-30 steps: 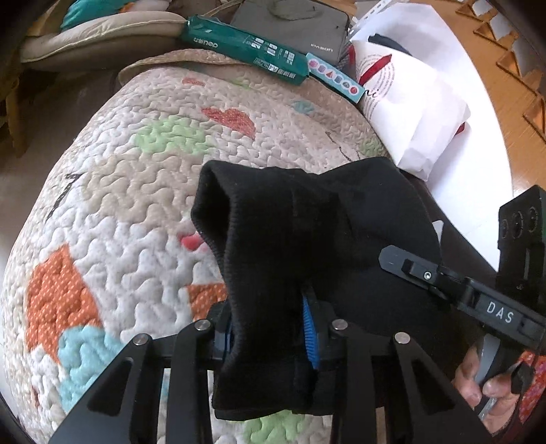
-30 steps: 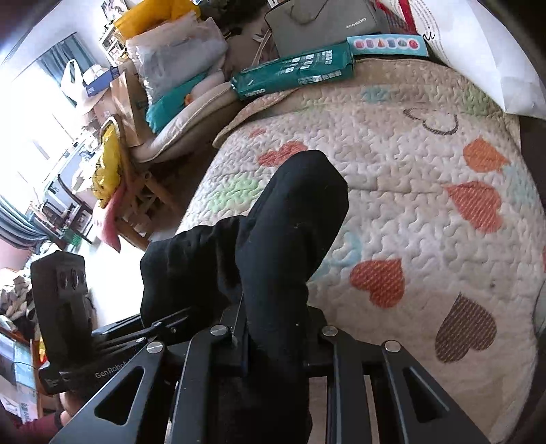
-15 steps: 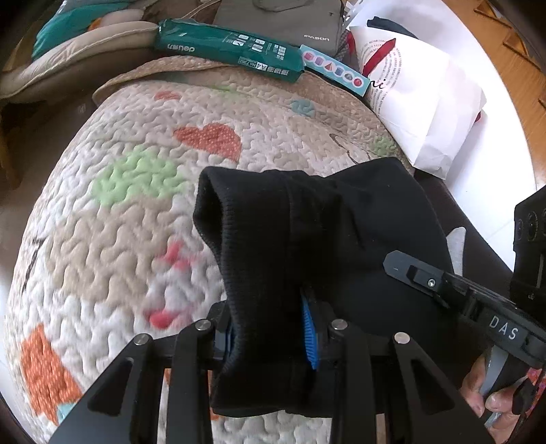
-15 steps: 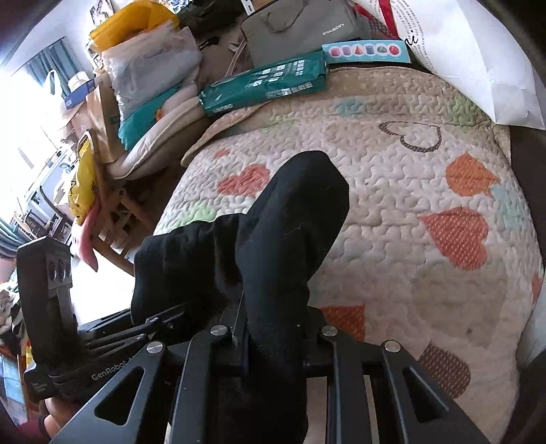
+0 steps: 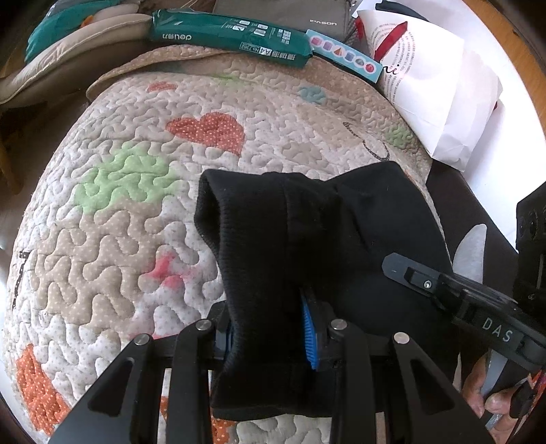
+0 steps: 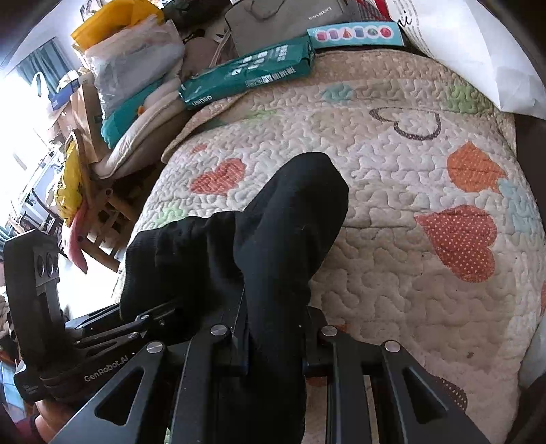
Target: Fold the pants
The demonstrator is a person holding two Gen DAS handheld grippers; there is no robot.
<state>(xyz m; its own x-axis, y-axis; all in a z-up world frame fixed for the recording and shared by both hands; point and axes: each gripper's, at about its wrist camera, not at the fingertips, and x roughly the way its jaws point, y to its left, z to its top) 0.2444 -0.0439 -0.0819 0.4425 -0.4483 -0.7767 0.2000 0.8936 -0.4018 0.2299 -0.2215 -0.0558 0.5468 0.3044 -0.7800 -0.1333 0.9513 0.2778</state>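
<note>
The black knit pants hang bunched between both grippers above a quilted cover with coloured hearts. My left gripper is shut on a thick fold of the fabric; a blue pad shows beside the cloth. My right gripper is shut on another fold of the pants, which rises over its fingers and hides the pads. The right gripper's black body appears at the right of the left wrist view, and the left gripper's body at the lower left of the right wrist view.
At the quilt's far edge lie a green packet and a light blue box with coloured shapes, with a grey bag behind. A white paper bag stands at the right. Cushions and a wooden chair crowd the left side.
Both grippers have carried the pants forward over the quilt toward its far edge. The packet and box look closer. Both grips are unchanged.
</note>
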